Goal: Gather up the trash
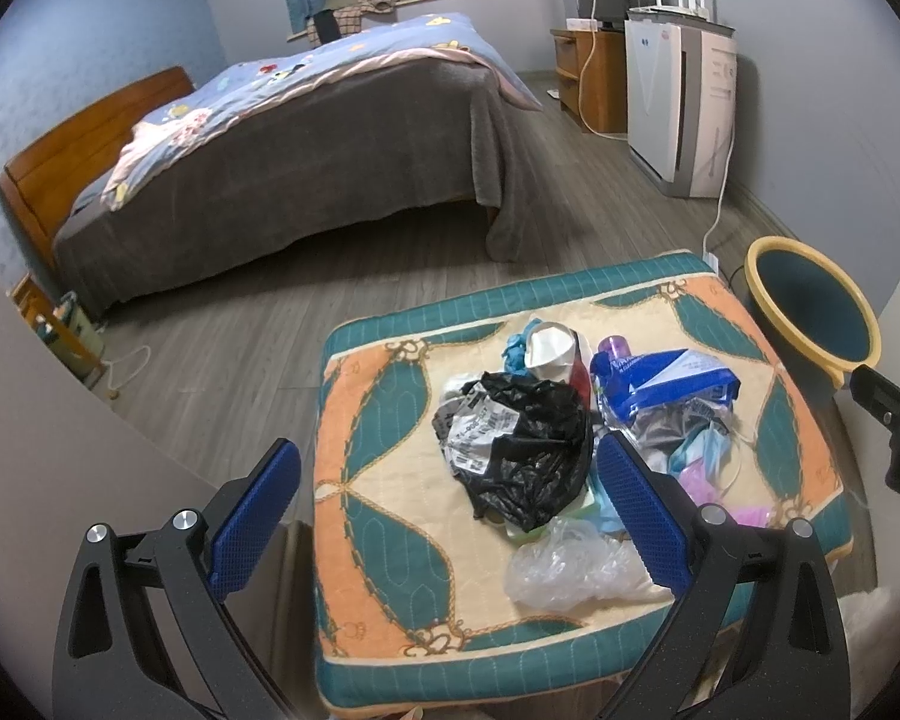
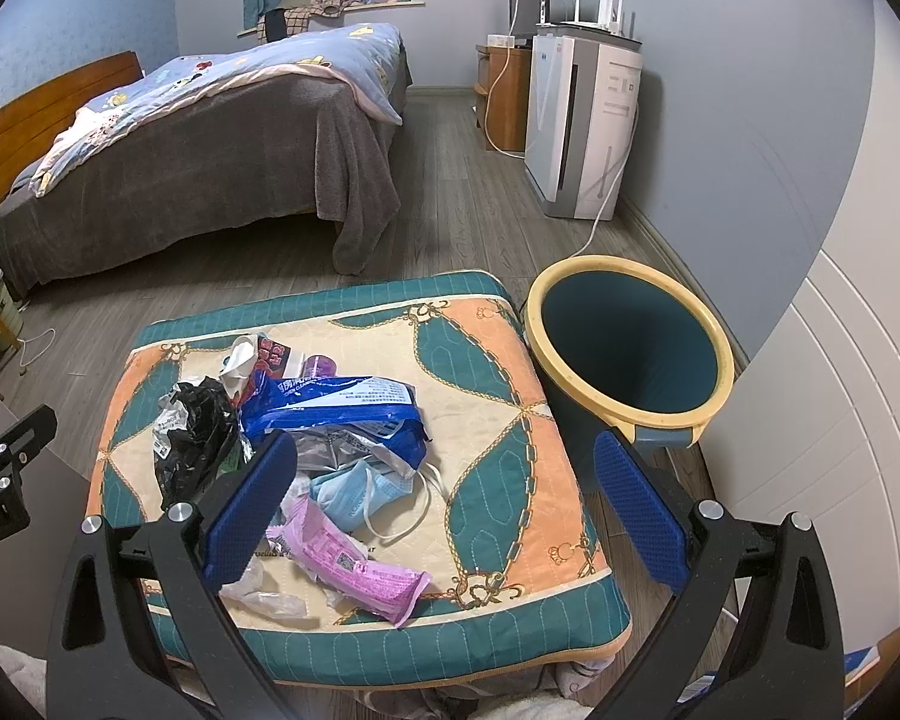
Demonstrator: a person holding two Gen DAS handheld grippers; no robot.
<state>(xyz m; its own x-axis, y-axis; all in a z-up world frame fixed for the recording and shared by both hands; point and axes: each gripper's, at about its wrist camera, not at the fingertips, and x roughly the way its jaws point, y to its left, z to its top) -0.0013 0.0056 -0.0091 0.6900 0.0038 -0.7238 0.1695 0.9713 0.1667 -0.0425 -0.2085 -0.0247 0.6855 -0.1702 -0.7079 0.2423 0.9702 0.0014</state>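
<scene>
Trash (image 1: 528,444) sits heaped on the cushion (image 1: 384,480) between your left tongs (image 1: 450,510), spread wide and empty, your right tongs (image 2: 444,504) likewise apart, bin (image 2: 630,348) just beyond them.

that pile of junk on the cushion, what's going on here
A person holds two grippers over a patterned cushion strewn with trash: a black bag, a blue wrapper, a face mask, a pink wrapper. Left gripper and right gripper are open and empty. The bin beside the cushion looks empty.
</scene>
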